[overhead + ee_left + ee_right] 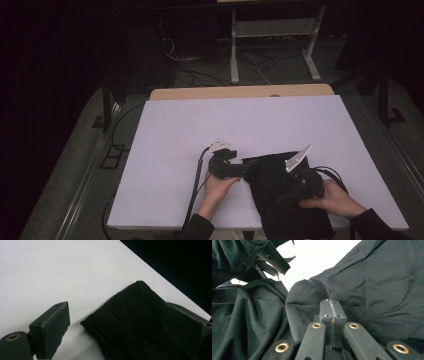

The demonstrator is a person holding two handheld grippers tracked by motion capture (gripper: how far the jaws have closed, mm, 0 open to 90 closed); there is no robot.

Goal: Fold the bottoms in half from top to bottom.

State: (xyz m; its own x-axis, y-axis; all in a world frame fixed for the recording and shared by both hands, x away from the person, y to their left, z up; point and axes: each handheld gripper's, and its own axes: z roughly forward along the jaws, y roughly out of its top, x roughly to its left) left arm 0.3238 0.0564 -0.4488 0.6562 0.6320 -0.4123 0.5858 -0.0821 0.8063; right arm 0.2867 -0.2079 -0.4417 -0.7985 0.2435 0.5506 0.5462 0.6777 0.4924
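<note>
On the white table, near its front edge, lies a black cloth. At its left edge the left gripper stands with jaws wide apart, a corner of the cloth between them. The right gripper, jaws pressed together, rests on the cloth's folds.
</note>
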